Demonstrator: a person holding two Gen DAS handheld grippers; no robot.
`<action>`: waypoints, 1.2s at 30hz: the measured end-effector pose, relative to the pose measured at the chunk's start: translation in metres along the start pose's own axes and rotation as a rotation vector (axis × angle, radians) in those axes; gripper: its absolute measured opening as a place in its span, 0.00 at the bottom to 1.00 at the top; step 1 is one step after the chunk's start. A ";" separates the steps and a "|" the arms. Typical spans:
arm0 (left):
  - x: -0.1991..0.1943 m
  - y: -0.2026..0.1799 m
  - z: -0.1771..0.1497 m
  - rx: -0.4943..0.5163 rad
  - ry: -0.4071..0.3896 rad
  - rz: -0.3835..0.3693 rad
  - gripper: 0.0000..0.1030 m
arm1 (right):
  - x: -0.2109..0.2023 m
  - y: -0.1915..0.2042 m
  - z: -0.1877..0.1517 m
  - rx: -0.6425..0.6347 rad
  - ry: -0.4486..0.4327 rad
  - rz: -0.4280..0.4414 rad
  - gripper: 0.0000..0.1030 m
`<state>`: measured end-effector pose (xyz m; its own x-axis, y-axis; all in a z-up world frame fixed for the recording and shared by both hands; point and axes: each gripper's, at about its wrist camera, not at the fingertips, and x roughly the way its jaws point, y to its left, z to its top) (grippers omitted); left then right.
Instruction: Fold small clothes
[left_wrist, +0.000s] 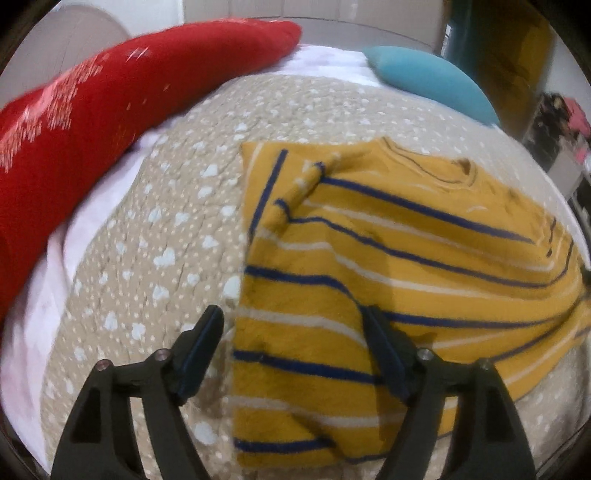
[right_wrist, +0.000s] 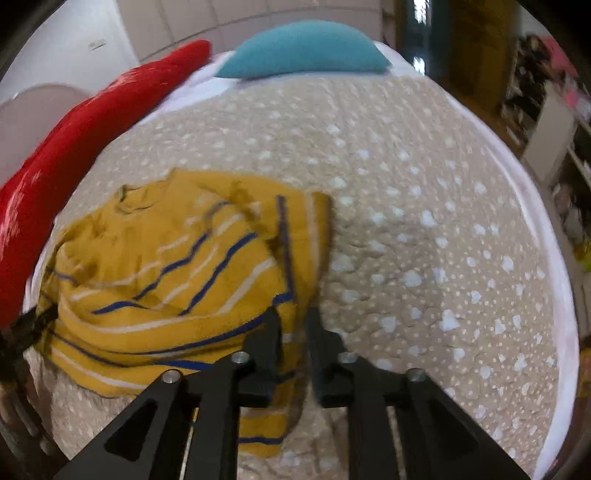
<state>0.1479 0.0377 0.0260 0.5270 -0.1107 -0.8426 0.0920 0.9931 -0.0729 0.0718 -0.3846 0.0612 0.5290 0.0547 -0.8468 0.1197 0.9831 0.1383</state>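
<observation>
Mustard striped shirt half-folded on the quilted bed, one tool let go, the other pinching.

Left wrist view: the left tool (left_wrist: 291, 343) hangs steeply downward with its jaws wide apart, straddling the shirt's (left_wrist: 388, 258) straight folded edge but gripping nothing; one sleeve lies turned in over the chest, collar toward the bed's head end near the teal pillow (left_wrist: 432, 81), with the red pillow (left_wrist: 110, 110) along the bed's far side edge. Right wrist view: the right tool (right_wrist: 293, 325), also pitched down, has its jaws nearly together on a thin fold at the shirt's (right_wrist: 166, 277) side edge, cloth rumpled behind. The knit looks light, limp and non-slippery; hems and seam corners seem the safest hold.
</observation>
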 end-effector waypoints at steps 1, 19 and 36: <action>0.000 0.004 0.000 -0.017 0.008 -0.011 0.76 | -0.009 0.004 -0.002 -0.001 -0.031 -0.009 0.35; -0.018 0.060 -0.030 -0.300 -0.133 -0.061 0.71 | 0.050 0.154 0.022 -0.174 0.012 0.148 0.35; -0.032 0.084 -0.039 -0.289 -0.167 -0.164 0.71 | 0.035 0.271 0.047 -0.413 -0.142 -0.047 0.38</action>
<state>0.1061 0.1259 0.0258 0.6575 -0.2503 -0.7107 -0.0432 0.9291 -0.3672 0.1626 -0.1244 0.0931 0.6447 0.0121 -0.7644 -0.1845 0.9728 -0.1402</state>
